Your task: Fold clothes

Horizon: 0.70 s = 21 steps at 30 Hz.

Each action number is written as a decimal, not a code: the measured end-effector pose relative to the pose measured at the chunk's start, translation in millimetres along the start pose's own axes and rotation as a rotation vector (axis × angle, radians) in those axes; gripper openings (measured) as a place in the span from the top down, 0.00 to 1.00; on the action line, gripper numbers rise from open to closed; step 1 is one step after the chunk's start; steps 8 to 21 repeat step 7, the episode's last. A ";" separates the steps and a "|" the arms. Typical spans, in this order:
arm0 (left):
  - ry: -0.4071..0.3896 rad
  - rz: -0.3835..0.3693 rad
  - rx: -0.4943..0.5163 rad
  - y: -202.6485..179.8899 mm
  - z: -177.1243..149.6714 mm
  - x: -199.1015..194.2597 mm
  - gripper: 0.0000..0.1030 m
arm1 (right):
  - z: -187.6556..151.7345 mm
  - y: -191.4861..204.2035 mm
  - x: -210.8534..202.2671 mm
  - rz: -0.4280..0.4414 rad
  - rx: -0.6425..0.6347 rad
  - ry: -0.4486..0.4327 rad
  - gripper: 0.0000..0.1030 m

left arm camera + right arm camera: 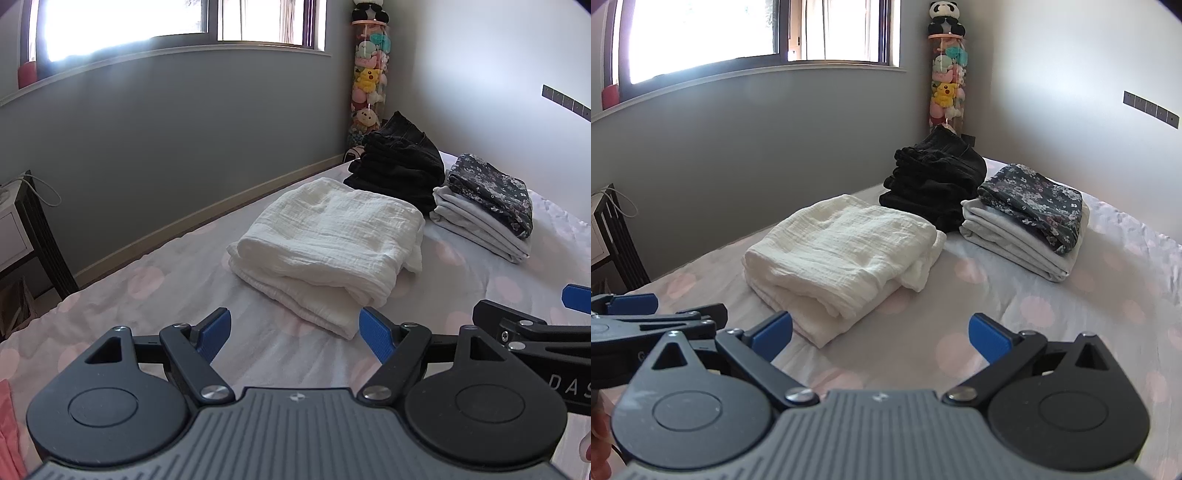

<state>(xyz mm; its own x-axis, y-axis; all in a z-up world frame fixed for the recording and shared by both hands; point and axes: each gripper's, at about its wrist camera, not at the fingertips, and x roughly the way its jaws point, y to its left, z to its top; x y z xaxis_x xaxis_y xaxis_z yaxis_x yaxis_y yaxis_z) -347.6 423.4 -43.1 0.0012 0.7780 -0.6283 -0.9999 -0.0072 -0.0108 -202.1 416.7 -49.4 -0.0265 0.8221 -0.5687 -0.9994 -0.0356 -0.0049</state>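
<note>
Both my left gripper (295, 334) and right gripper (881, 338) have jaws wide, empty. Folded white crinkled muslin cloth (328, 236) lies mid-bed, long axis near-left to far-right; black folded pile (399, 166) and grey-floral stack (484, 206) sit behind.

Daylight pours in from the window (177, 22) at the upper left of both views, blown out to pure white, with glare bleeding over its frame and sill. The grey wall (166, 122) below sits in softer shade; the wall at upper right is bright and washed out. Folded piles throw short, soft shadows on the bed (1015, 314). Focus is sharp throughout — fisheye bending curves the sill and skirting, and the corners darken.
</note>
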 end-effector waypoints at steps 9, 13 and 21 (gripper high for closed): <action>-0.008 0.004 -0.001 0.9 -1.3 -2.2 0.12 | -1.9 0.3 0.4 0.006 0.003 0.008 0.00; -0.008 0.004 -0.001 0.9 -1.3 -2.2 0.12 | -1.9 0.3 0.4 0.006 0.003 0.008 0.00; -0.008 0.004 -0.001 0.9 -1.3 -2.2 0.12 | -1.9 0.3 0.4 0.006 0.003 0.008 0.00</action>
